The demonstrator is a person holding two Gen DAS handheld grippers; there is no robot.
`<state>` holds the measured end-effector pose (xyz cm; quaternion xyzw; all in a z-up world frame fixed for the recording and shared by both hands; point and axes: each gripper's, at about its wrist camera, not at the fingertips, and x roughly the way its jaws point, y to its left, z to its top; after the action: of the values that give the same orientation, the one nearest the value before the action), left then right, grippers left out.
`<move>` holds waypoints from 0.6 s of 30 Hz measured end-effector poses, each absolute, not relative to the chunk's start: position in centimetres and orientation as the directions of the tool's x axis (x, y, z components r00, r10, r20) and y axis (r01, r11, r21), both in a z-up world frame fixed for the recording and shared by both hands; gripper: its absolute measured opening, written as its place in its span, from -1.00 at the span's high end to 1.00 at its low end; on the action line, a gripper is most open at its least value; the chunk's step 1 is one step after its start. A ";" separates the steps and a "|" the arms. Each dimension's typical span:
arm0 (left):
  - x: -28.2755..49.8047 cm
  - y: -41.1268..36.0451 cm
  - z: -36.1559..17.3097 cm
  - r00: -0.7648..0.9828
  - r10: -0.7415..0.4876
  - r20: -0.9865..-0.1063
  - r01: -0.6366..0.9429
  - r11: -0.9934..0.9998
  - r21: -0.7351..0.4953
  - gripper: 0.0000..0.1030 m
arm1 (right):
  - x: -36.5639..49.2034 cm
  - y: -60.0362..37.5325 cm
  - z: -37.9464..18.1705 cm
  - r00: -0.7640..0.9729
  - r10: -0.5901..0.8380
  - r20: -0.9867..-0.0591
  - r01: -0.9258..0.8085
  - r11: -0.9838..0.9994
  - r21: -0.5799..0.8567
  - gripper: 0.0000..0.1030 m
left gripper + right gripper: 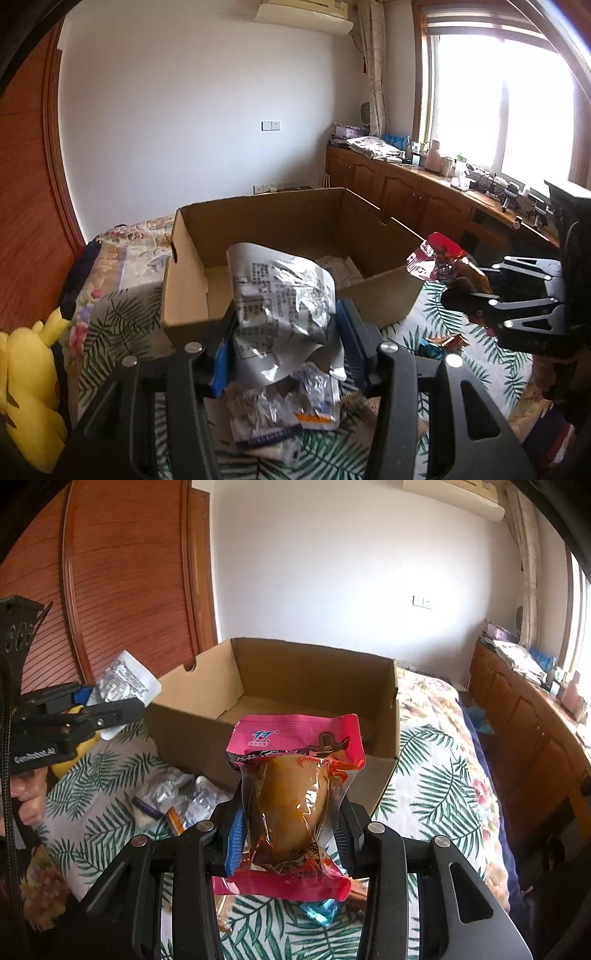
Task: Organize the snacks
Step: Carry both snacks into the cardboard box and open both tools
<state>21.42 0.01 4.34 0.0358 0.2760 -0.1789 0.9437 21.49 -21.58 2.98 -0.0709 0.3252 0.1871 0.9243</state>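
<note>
Silver packet (284, 302) between left gripper (284, 332) fingers, seemingly pinched.

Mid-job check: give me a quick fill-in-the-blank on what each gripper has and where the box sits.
1. The left gripper is shut on a crinkled ____ packet.
2. The right gripper is shut on a clear packet with a ____ top and bottom band.
3. The cardboard box in front of both grippers stands with its top ____.
4. More packets lie on the ____-patterned bedcover.

Missing words: silver; pink; open; leaf
</note>
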 end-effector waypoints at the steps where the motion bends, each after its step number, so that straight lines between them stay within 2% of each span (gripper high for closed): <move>1: 21.8 -0.1 4.4 0.785 -0.314 -0.534 0.356 0.934 -0.026 0.05 | 21.7 -21.7 3.1 0.718 0.301 -0.627 -0.390 0.921 -0.004 0.22; 18: 28.5 -0.7 4.5 0.759 -0.279 -0.589 0.302 0.951 -0.061 0.02 | 25.6 -20.5 4.5 0.743 0.253 -0.620 -0.344 0.939 -0.028 0.22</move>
<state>28.47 -0.69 4.54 0.0188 0.3109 -0.1550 0.9375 25.56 -20.46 4.55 -0.0705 0.3207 0.1603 0.9309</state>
